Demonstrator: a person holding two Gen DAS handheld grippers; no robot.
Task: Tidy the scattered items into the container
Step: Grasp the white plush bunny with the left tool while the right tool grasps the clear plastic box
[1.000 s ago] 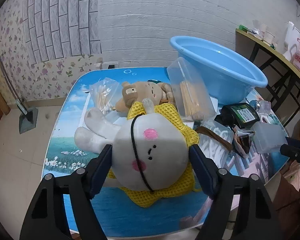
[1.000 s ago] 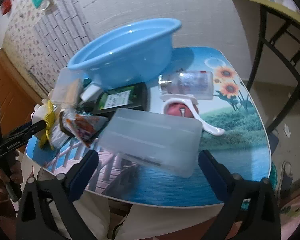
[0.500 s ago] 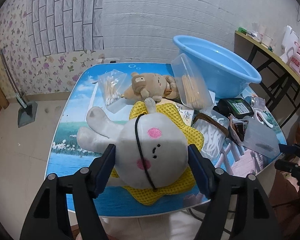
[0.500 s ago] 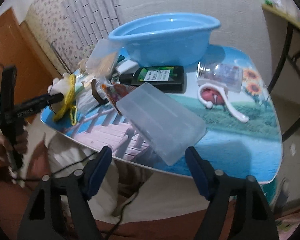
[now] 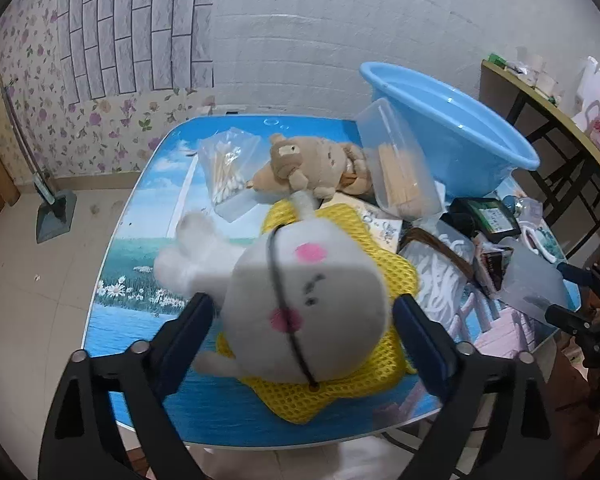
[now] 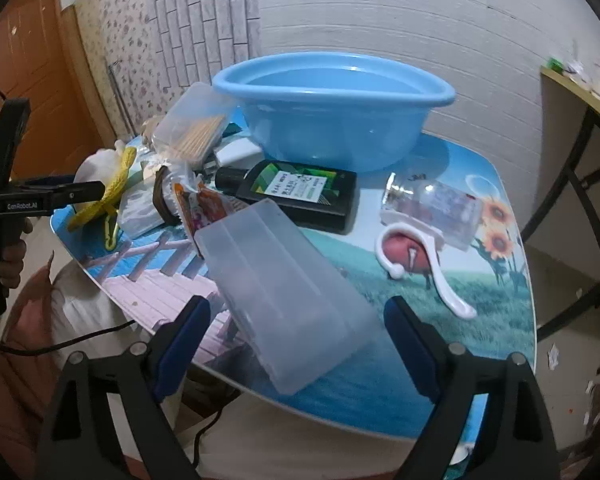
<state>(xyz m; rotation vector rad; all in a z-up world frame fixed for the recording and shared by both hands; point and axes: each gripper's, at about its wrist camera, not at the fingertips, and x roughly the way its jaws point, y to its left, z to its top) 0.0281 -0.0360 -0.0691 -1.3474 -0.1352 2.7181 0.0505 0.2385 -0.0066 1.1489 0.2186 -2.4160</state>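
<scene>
Scattered items crowd the printed table [image 5: 140,264], and the blue basin [image 6: 332,120] they belong in stands at its far side, holding none of them that can be seen. Compared with a second ago, the left gripper [image 5: 302,312] no longer squeezes the white plush rabbit [image 5: 304,304]: its jaws are opening, narrow gaps showing at both pads, with the rabbit's head between them on its yellow mesh mat [image 5: 340,392]. The right gripper [image 6: 296,322] has rolled, so the frosted plastic box [image 6: 284,300] now lies slantwise between its jaws, which are opening and stand clear of the box on both sides. That box reaches almost to the table's near edge. Just behind it lie a dark flat bottle [image 6: 300,196] and a white hook-shaped piece [image 6: 432,268]. Bare tabletop shows on the right, by the sunflowers, and on the left beyond the rabbit; the middle is packed up to the basin.
</scene>
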